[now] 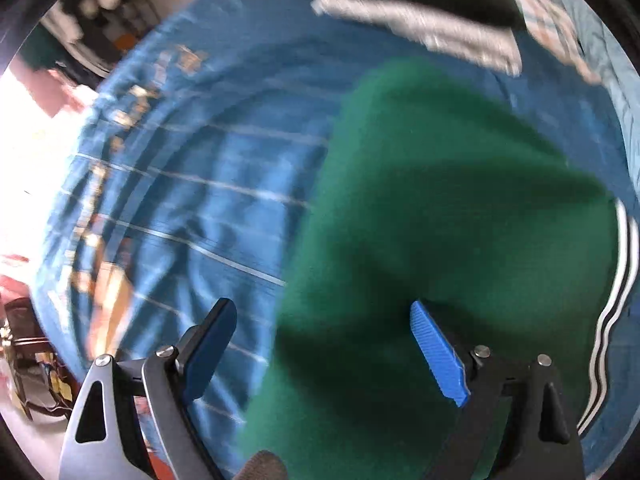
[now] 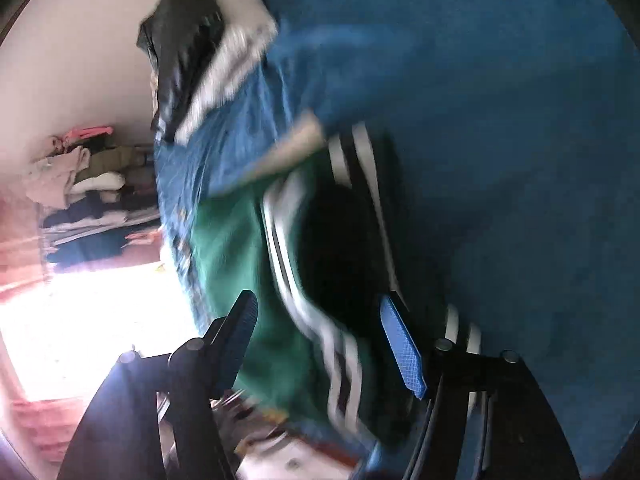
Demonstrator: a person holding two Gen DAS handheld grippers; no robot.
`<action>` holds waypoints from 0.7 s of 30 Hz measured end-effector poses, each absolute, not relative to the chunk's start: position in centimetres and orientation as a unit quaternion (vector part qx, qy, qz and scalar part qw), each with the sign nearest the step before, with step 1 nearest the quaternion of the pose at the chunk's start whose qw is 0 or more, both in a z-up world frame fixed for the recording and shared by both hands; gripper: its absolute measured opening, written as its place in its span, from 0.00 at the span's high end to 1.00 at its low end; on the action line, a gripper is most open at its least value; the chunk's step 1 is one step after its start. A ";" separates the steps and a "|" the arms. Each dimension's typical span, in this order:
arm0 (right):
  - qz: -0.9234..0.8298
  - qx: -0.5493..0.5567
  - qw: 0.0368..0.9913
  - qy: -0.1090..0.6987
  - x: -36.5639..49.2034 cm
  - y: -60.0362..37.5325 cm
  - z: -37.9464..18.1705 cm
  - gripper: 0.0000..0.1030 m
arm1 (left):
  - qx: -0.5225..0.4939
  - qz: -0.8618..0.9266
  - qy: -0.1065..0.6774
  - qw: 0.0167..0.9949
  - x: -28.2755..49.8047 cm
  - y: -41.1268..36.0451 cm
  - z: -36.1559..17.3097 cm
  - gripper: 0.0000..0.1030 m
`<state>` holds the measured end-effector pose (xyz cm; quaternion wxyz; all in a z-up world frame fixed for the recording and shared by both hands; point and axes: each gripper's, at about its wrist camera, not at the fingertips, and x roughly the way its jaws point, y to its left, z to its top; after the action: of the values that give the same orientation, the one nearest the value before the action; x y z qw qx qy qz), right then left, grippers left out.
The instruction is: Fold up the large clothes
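Observation:
A large green garment (image 1: 420, 220) with black and white side stripes (image 1: 612, 312) lies on a blue bedsheet (image 1: 200, 184). My left gripper (image 1: 324, 320) is open and empty, its blue pads spread above the garment's left edge. In the right wrist view the same green garment (image 2: 224, 256) shows with its striped edge (image 2: 340, 344) and a dark opening. My right gripper (image 2: 320, 312) is open and empty, its fingers either side of that striped edge. Both views are blurred by motion.
A black and grey folded pile (image 1: 420, 12) lies at the bed's far end, also in the right wrist view (image 2: 188, 48). Stacked clothes (image 2: 80, 184) sit on shelves by the wall. Bright floor (image 2: 88, 320) lies beside the bed.

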<state>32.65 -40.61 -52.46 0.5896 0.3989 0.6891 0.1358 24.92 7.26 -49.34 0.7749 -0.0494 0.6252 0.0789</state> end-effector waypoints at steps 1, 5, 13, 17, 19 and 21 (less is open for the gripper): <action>0.127 0.387 0.577 0.708 31.3 -39.8 -53.3 0.36 | -0.060 0.071 0.628 0.773 25.1 7.2 -49.8 0.14; 0.090 0.340 0.564 0.747 27.5 -37.5 -56.2 0.36 | -0.055 0.051 0.634 0.770 25.9 6.2 -50.9 0.00; 0.039 0.301 0.645 0.701 26.8 -36.4 -51.3 0.87 | -0.062 0.044 0.631 0.772 26.5 7.5 -48.4 0.00; 0.021 0.373 0.567 0.734 26.1 -38.6 -54.6 0.84 | -0.016 0.097 0.587 0.803 25.8 11.0 -44.7 0.00; 0.036 0.361 0.584 0.727 27.3 -38.4 -52.9 0.82 | 0.001 0.136 0.580 0.803 25.0 13.9 -45.0 0.00; 0.038 0.317 0.626 0.711 29.0 -37.6 -50.4 0.71 | 0.011 0.167 0.588 0.792 24.7 16.1 -46.7 0.00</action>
<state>29.00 -37.61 -50.40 0.6264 0.3166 0.7113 0.0381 24.69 16.12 -46.73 0.7916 0.0109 0.5878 0.1666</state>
